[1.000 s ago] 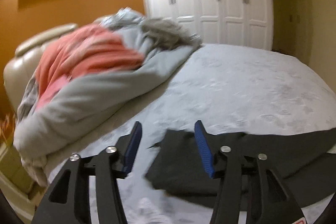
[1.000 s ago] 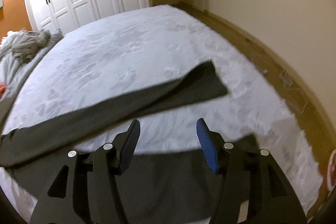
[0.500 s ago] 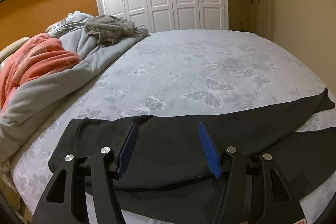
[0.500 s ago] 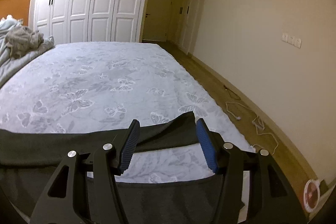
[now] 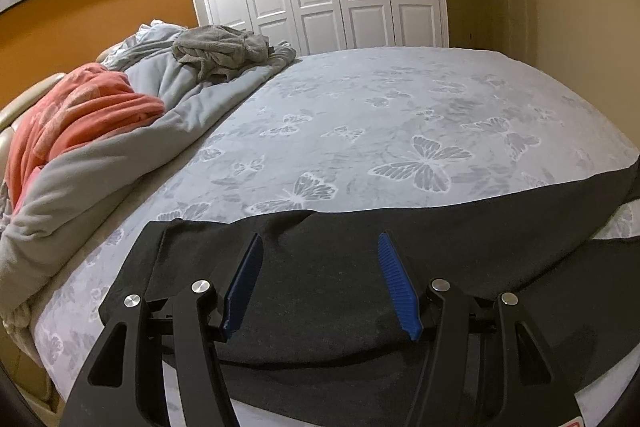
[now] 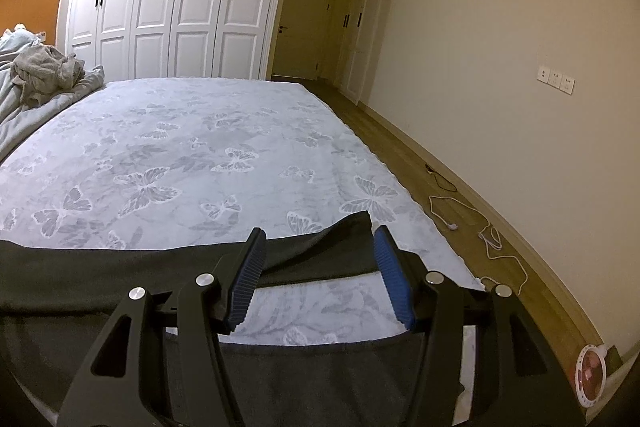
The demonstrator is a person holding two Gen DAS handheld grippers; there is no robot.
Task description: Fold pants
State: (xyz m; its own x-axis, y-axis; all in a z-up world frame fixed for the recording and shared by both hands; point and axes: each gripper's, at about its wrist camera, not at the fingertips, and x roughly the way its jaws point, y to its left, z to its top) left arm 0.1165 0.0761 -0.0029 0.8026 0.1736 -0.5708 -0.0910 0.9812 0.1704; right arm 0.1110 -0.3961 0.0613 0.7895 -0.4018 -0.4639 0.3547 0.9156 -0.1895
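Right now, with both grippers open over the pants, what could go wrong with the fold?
1. The pants lie at the near edge of the bed; a pull could drag them off.
2. The two legs are splayed, with sheet showing between them by the right gripper, so the fold may come out uneven.
3. The waist end under the left gripper looks doubled over, so the fingers may pinch only one layer.

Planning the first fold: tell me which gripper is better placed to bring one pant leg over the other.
Right. The right gripper hangs open right at the far leg's hem, ready to grab. The left gripper is open over the pants near the waist, better for anchoring.
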